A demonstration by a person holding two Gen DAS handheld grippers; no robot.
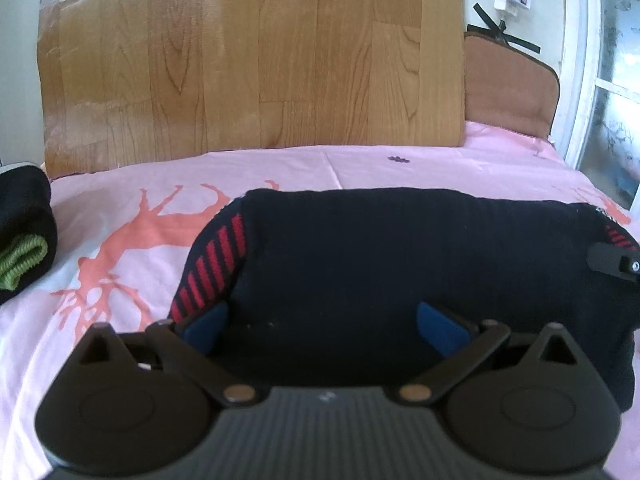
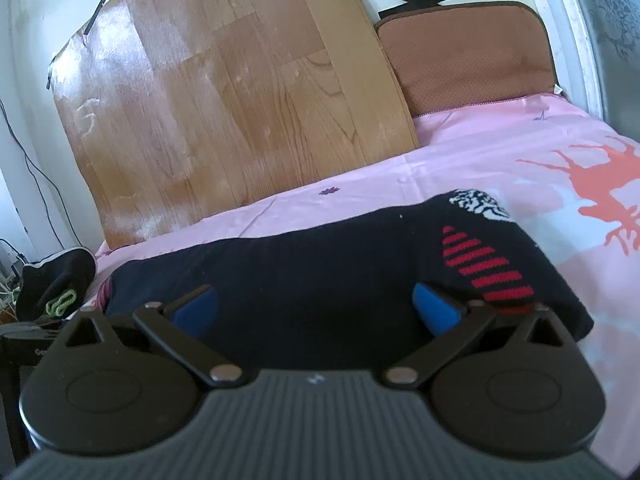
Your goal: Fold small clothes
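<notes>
You held the left gripper (image 1: 322, 330) and right gripper (image 2: 316, 310) spread wide over the dark sock (image 1: 400, 264), gripping nothing, on the pink sheet (image 1: 360, 168). Only your right view showed its white-patterned end (image 2: 478, 202).

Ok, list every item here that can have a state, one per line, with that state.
Left gripper: open, fingers spread over the dark garment.
Right gripper: open, fingers spread over the same garment.
Dark garment: lying flat across the sheet, red-striped parts at both ends.
Black bundle: folded, green trim showing, set apart at the left.
Sheet: spread out, lightly creased.
Wood board: leaning upright behind the bed.
</notes>
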